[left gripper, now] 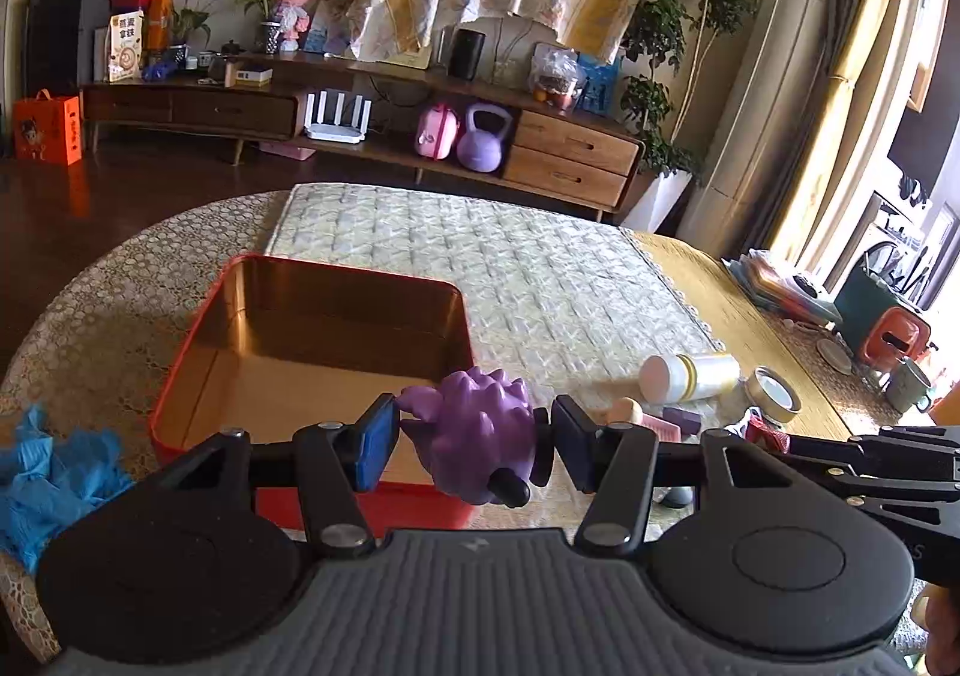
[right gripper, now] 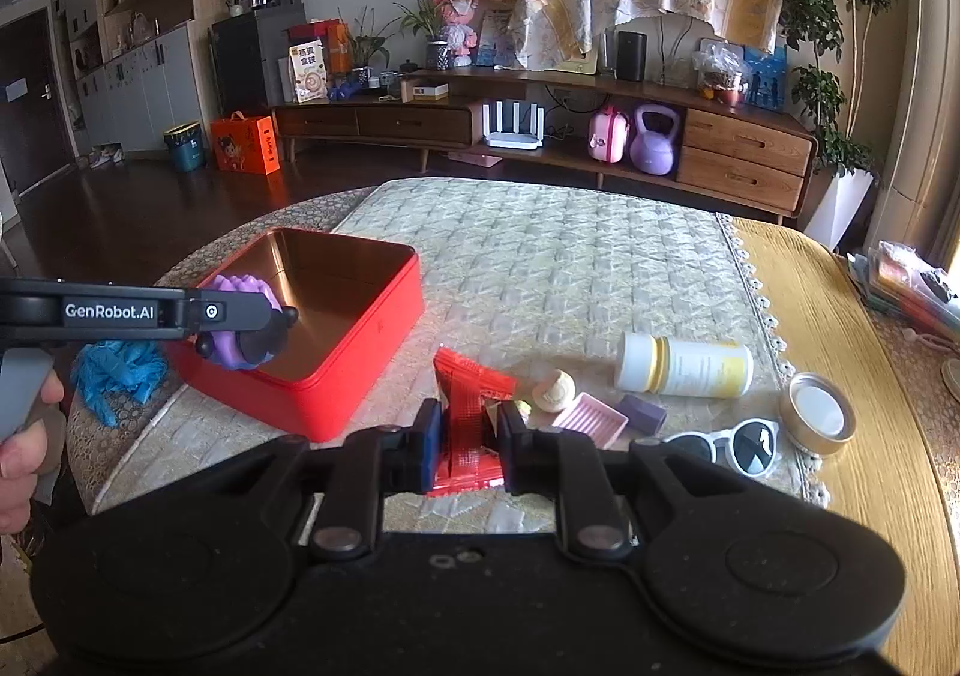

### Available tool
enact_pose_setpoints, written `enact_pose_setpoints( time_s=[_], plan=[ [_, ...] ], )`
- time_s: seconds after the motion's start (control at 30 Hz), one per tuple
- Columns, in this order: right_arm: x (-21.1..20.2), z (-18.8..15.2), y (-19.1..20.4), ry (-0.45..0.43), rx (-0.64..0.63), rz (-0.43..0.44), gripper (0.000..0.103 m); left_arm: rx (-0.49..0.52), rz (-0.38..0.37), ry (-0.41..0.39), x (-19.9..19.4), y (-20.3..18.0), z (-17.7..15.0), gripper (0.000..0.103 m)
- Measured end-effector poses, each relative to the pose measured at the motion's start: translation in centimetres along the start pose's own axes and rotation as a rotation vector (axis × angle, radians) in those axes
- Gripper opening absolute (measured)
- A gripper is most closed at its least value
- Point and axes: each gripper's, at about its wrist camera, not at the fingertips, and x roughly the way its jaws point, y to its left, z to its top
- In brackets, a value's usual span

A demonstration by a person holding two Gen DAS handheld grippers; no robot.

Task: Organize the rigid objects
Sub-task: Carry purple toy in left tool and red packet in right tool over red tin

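Observation:
My left gripper (left gripper: 474, 445) is shut on a purple spiky roller toy (left gripper: 480, 430) with black end knobs, held above the near edge of the red tin box (left gripper: 198, 340). From the right wrist view the same toy (right gripper: 246, 337) hangs over the box's left side (right gripper: 360, 364). My right gripper (right gripper: 471, 436) is shut on a red foil packet (right gripper: 471, 412), lifted above the quilted mat. The tin box has a gold inside with nothing in it.
On the mat lie a white and yellow bottle (right gripper: 684, 364), a gold-rimmed lid (right gripper: 819, 415), white sunglasses (right gripper: 729, 442), a pink tray (right gripper: 591, 418), a purple block (right gripper: 642, 412) and a small mushroom toy (right gripper: 555, 391). Blue gloves (left gripper: 42, 466) lie left of the box.

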Motion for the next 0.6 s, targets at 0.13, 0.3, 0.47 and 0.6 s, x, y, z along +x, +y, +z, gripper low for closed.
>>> enact_pose_setpoints(
  time_s=[0.13,0.3,0.47,0.6],
  plan=[
    [1.0,0.9,1.6,0.002,-0.033,0.021,0.019,-0.018,0.029,-0.004,0.3,2.1,0.8,0.055],
    [2.6,2.0,3.6,0.005,-0.068,0.051,0.019,-0.043,0.065,0.006,1.2,4.4,1.5,0.055],
    [4.7,3.1,5.4,0.017,-0.081,0.095,0.019,-0.048,0.088,0.018,2.2,6.3,2.0,0.055],
    [6.7,3.9,7.1,0.033,-0.107,0.114,0.019,-0.044,0.103,0.025,3.2,7.4,2.6,0.055]
  ],
)
